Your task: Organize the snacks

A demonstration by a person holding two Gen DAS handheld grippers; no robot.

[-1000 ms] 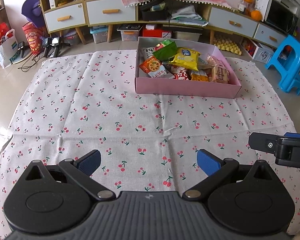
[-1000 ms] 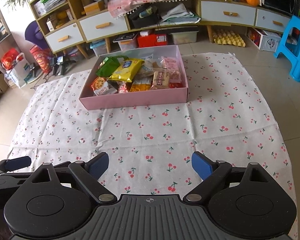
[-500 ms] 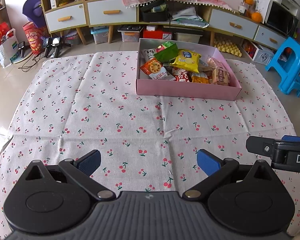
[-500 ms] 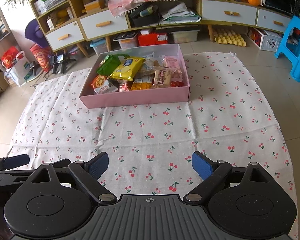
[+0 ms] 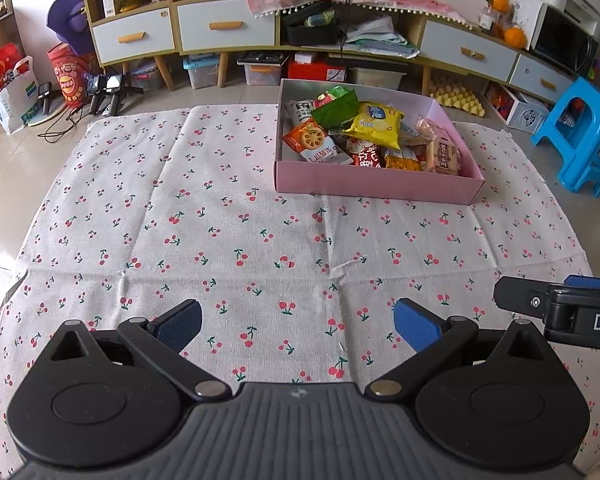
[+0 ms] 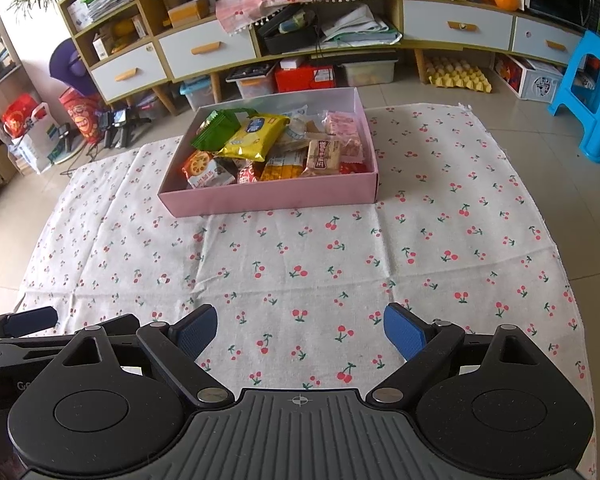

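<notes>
A pink box sits on the cherry-print cloth, far from both grippers. It holds several snack packs, among them a yellow bag, a green bag and an orange biscuit pack. My left gripper is open and empty above the near cloth. My right gripper is open and empty too. The right gripper's finger shows at the left wrist view's right edge.
A long cabinet with drawers runs along the back wall, with storage boxes under it. A blue plastic stool stands on the right. Bags and handheld devices lie on the floor at the back left.
Both grippers have drawn back slightly from the box, which now sits a little farther up in both views. Both stay open and empty.
</notes>
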